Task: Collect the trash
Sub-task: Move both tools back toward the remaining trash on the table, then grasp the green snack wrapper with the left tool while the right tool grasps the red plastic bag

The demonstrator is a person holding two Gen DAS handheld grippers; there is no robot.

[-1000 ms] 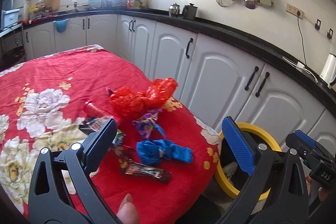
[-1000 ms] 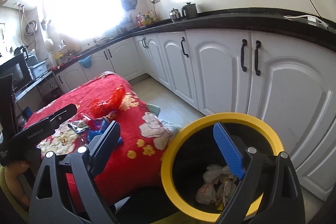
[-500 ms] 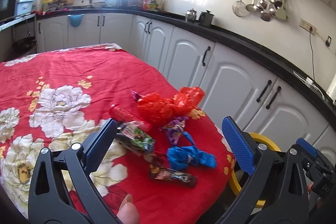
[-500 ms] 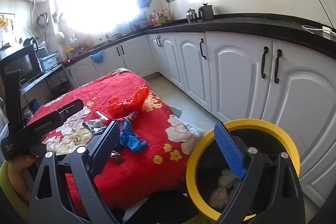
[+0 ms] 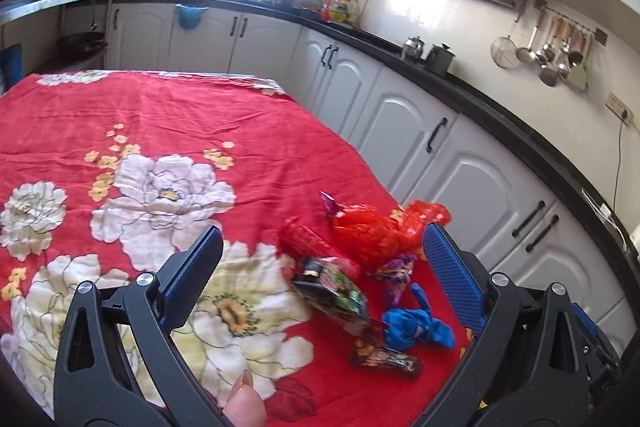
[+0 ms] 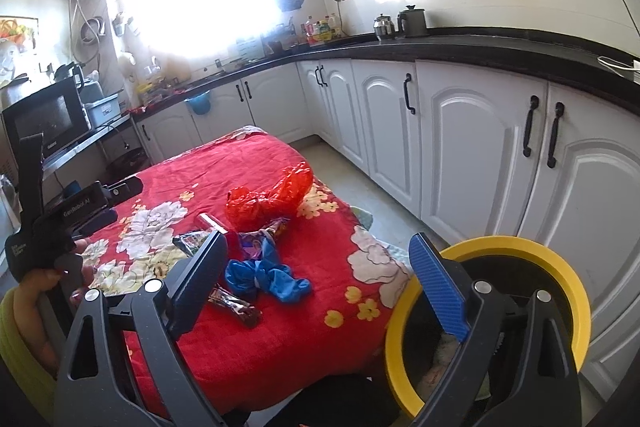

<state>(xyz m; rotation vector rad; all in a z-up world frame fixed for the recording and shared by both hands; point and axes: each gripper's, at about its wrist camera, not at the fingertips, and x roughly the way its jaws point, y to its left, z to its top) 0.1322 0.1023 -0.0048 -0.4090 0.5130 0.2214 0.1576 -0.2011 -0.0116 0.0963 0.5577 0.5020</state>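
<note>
While both grippers hover above desk [image 5: 160,131], left gripper [image 5: 320,263] and right gripper [image 6: 318,267] jaws released, holding nothing. Trash near desk corner: red bag [image 5: 376,231], blue bag [image 6: 268,277], wrappers [image 5: 334,291]. Yellow-rimmed bin [image 6: 560,271] beside desk.

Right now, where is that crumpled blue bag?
The crumpled blue bag lies on the red floral tablecloth near the table's edge, in front of the red plastic bag, with a dark snack wrapper beside it.
</note>
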